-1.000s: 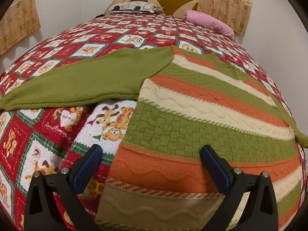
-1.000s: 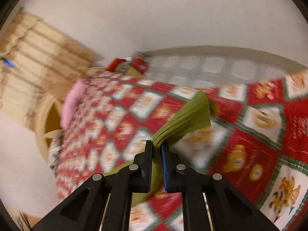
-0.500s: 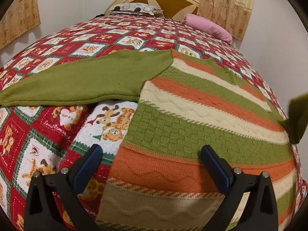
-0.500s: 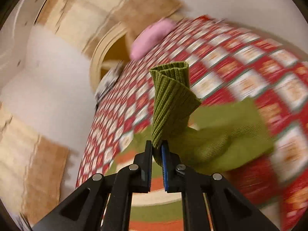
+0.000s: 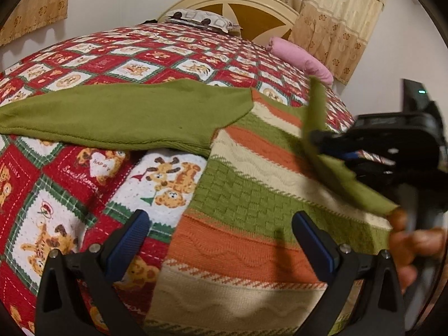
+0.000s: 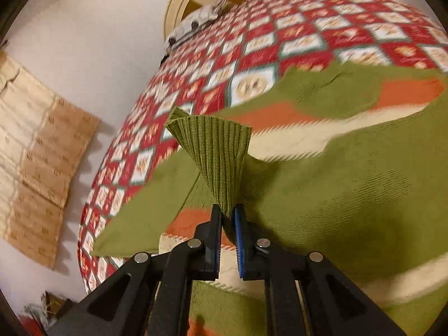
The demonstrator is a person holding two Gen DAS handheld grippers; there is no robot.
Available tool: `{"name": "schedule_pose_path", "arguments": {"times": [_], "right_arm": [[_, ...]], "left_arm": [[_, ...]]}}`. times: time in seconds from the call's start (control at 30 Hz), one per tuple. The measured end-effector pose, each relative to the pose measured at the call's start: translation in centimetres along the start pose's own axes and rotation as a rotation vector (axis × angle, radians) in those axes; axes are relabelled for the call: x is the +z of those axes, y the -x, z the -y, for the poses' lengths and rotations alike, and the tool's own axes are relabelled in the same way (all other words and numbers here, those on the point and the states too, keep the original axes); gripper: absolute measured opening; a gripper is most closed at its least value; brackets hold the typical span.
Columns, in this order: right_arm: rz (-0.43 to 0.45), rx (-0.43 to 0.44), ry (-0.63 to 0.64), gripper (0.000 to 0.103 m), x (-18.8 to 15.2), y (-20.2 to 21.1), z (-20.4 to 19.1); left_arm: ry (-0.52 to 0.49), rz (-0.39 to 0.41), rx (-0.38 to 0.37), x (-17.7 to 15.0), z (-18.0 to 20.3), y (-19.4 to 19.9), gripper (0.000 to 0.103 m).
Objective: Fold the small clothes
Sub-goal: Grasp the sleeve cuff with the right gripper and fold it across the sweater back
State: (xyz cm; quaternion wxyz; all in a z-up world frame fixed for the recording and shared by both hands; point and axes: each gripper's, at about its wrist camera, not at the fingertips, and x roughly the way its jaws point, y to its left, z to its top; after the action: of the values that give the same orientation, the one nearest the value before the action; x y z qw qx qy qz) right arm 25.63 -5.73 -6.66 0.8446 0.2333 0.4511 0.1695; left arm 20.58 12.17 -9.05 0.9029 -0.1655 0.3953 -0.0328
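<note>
On the bed (image 5: 117,64), over its red patchwork quilt, we see one striped sweater (image 5: 252,212) lying flat with its front up, and we judge the folding barely begun. We hold the right gripper (image 6: 228,218) with its fingers (image 6: 214,240) pressed together on the ribbed cuff (image 6: 212,151) of the right sleeve (image 6: 350,184), which hangs lifted over the sweater's body. We read this as the first fold, under way and not yet laid down. Our left gripper (image 5: 221,232) hovers above the sweater's lower edge with its fingers spread wide and nothing between them. The left sleeve (image 5: 117,117) lies stretched out flat across the quilt, unfolded. Left to do, as we judge it: set this sleeve down, bring the other one in, then fold the body. We count one sweater, two sleeves, two grippers, and two pillows by the headboard, one pink (image 5: 299,61) and one patterned (image 5: 201,19).
</note>
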Motion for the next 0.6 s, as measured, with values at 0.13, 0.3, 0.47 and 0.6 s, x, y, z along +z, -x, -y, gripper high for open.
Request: {"name": "schedule_pose_path", "arguments": {"times": [0.13,0.3,0.47,0.6], "right_arm": [[-0.038,-0.021,0.057,0.014,-0.3,-2.0,-0.3],[-0.077,0.242,0.051,0.042,0.2,-0.6,-0.6],[0.055,0.05,0.129,0.035,0.7,1.4,-0.7],[-0.024,0.038,0.159,0.024,-0.3,-1.8,-1.3]], "left_arm": [[-0.001,-0.001,0.001,-0.1,-0.1,0.0,0.103],[0.002,-0.002,-0.003,-0.1,-0.3,0.0,0.103],[-0.008,-0.004,0.011,-0.2,-0.2,0.0,0.103],[0.004,0.003,0.004,-0.3,-0.3,0.1,0.103]]}}
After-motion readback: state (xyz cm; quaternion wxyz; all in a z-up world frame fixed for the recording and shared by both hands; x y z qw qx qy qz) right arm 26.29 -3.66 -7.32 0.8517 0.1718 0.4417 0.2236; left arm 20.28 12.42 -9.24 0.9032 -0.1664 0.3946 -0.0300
